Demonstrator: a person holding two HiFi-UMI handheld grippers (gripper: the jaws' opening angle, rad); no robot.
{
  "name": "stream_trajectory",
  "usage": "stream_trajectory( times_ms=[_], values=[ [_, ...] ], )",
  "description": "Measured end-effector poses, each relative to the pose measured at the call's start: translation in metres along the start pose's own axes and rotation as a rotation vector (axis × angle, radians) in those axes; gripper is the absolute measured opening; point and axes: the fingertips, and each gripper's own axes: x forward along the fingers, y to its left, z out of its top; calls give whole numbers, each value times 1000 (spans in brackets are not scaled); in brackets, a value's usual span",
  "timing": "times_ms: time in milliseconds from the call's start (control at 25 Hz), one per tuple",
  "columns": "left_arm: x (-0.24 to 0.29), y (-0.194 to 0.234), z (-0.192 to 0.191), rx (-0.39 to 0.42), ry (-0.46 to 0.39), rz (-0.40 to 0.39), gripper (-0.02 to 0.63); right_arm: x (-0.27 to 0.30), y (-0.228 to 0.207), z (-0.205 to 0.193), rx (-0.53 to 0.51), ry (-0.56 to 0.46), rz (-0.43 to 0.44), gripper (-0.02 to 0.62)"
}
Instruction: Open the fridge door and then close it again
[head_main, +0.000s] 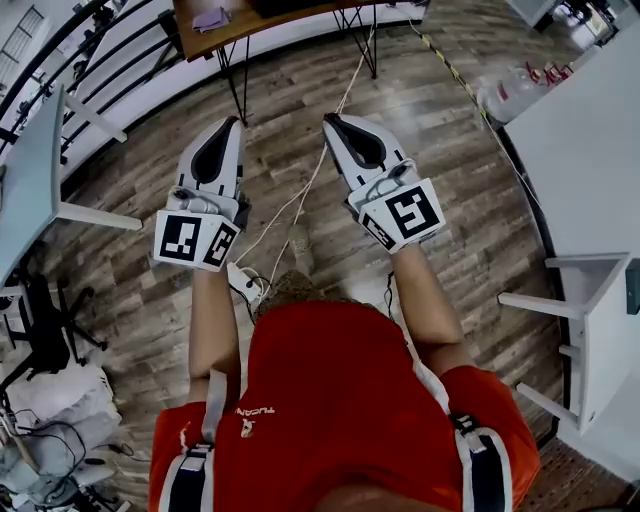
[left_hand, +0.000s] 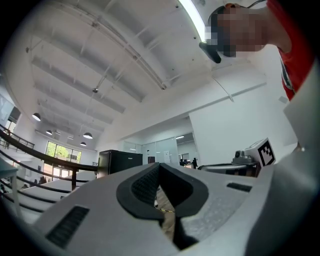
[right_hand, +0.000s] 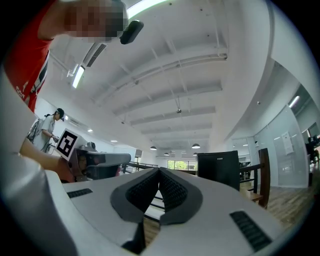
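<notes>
Left gripper (left_hand: 159, 167): jaws were shut, nothing held.
Right gripper (right_hand: 159, 172): jaws were closed too — empty.
Fridge (right_hand: 217, 170): black, stood well apart — far ahead of both grippers.

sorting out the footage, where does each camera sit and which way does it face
Head view: on the person's head, facing steeply down at the wood floor; red shirt, both forearms, left gripper and right gripper show.
Left gripper view: on the left gripper, facing along its shut jaws, tilted up at ceiling and a black cabinet; right gripper at right.
Right gripper view: on the right gripper, along its shut jaws, same tilt; left gripper at left.
Shared: both gripper views show the black cabinet, likely the fridge.
</notes>
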Motion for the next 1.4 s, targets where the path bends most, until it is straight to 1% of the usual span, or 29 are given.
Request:
stream_trajectory(
  times_ms=[200,360,520,680,920,1080,1400],
  values=[
    [61,62,-19,7,7,-11,9,75,-44,-21,-8,22,1,25],
    [107,109,-29,19,8,-36,9,132,-77,-33,-22,27,-1,26],
    [148,153,-40,-5,11,-48,9,180,-105,-46,-22,41,-9,26],
    [183,187,-53,-33,24,-54,9,215,-133,-56,-28,54,-16,26],
    [227,218,-63,-29,38,-44,9,253,-174,-65,-43,59,-14,26],
    [264,233,-72,-29,45,-25,9,272,-212,-73,-35,49,-6,26],
    [343,252,-95,-8,54,39,9,301,-295,-92,-18,12,45,26]
  ],
)
